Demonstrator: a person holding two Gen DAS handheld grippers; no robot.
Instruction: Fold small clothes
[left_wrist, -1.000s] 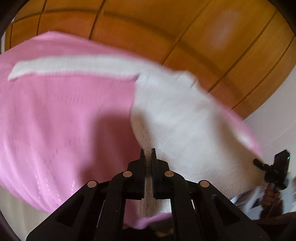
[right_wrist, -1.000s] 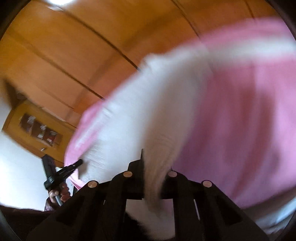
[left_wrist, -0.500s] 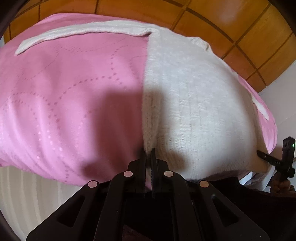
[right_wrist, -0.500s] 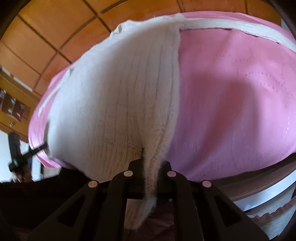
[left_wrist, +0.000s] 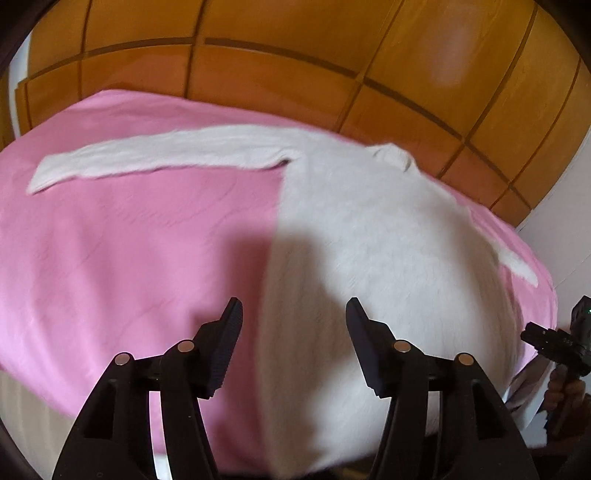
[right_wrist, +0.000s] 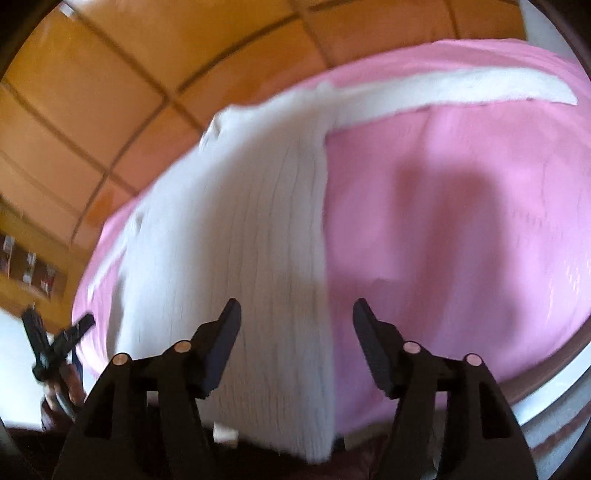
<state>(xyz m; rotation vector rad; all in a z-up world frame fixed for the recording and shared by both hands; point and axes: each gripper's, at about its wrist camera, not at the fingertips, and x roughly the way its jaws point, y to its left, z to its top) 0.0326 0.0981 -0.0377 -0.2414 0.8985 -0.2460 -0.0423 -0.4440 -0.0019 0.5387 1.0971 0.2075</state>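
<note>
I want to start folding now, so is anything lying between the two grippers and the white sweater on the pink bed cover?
Nothing visible is in the way. The white sweater lies spread flat on the pink bed cover, sleeves out. The left gripper and right gripper, whose jaws have just been opening, stand open over its bottom edge with nothing pinched.
</note>
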